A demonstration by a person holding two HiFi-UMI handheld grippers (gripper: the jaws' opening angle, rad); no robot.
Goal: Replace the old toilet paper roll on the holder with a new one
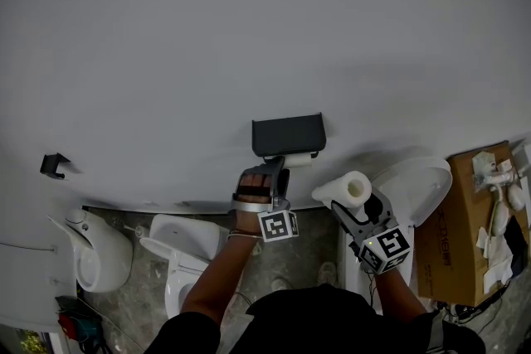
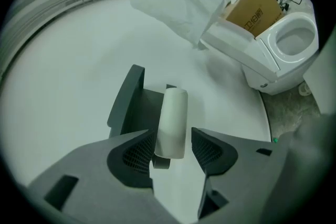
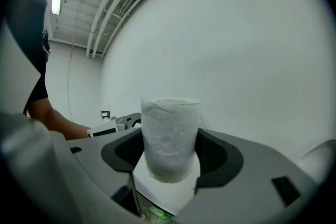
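White wall (image 1: 249,29) carried a dark holder (image 1: 288,133), fixed just ahead of my left claw (image 1: 276,172). The thin old roll (image 1: 299,159) sat on the holder, between that claw's parted jaws. A small black bracket (image 1: 54,165) hung on the wall, well off to that claw's left. Mottled floor (image 1: 311,244) lay below both claws. On it stood a white toilet (image 1: 178,249) below my left claw, and a cardboard box (image 1: 460,228) right of my right claw (image 1: 353,199).

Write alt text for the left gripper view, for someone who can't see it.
The open jaws of the left gripper sit either side of a thin toilet paper roll on a dark wall holder. Above is a full white roll, with a toilet and a cardboard box at upper right.
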